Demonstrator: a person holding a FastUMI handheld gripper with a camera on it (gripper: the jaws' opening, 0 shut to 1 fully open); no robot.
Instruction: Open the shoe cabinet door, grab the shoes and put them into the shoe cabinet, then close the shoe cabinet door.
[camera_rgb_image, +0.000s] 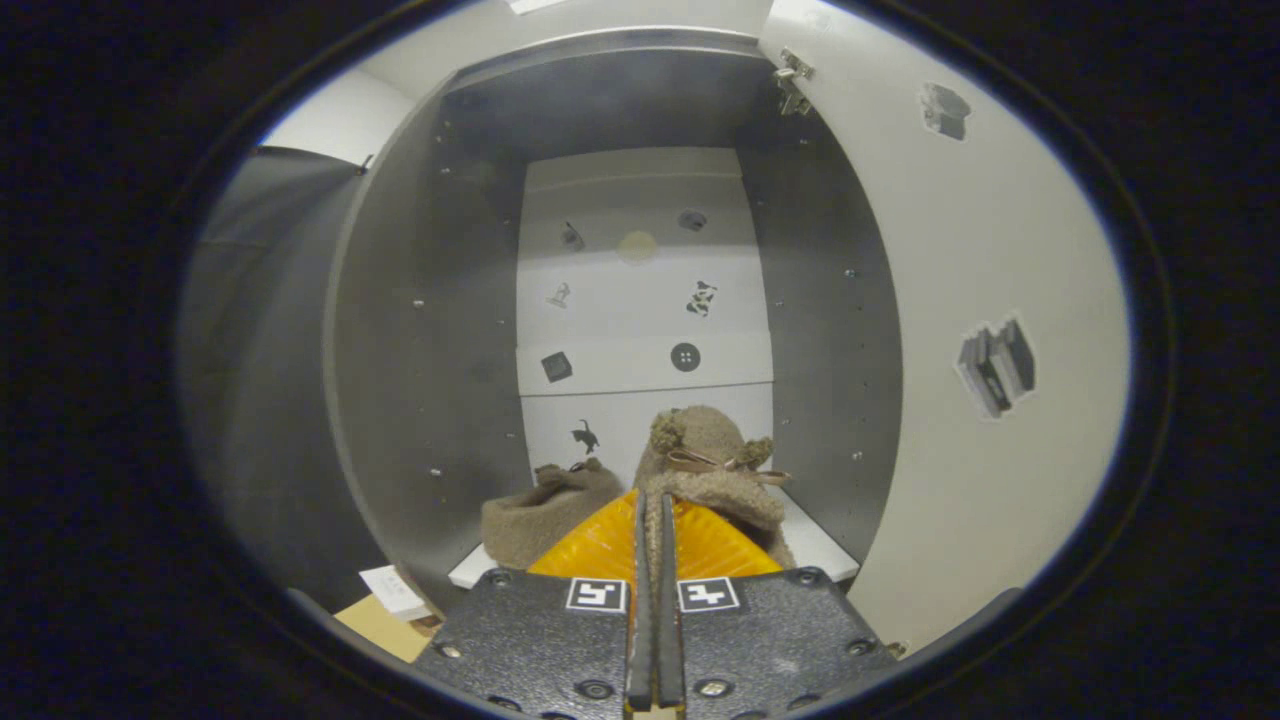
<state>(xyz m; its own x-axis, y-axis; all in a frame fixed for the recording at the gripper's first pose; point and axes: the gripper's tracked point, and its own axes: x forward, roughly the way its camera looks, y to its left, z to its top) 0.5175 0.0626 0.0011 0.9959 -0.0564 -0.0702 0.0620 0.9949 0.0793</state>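
Fingers of your claw (655, 515) are lying almost together, with only a thin slit between them, and they are pinching the heel edge of the right shoe (712, 470), a fuzzy tan slipper with a small ribbon bow on top. You are holding that shoe just ahead of the fingers, over the white bottom shelf (820, 545) of the shoe cabinet (440, 330), though you cannot tell whether its sole is touching the shelf. Left of it, the other shoe (545, 520) of the pair is sitting on the same shelf, just beside the held one and near the cabinet's left wall. Beyond both shoes, the cabinet's white back panel (640, 300) is showing several small stickers. The cabinet door (960, 250) is standing wide open to the right of the fingers, its inner face carrying a couple of stickers, with a metal hinge (792, 82) at its upper corner. Below the cabinet's left front corner, a small white card (392, 590) is lying on a tan surface (375, 625).
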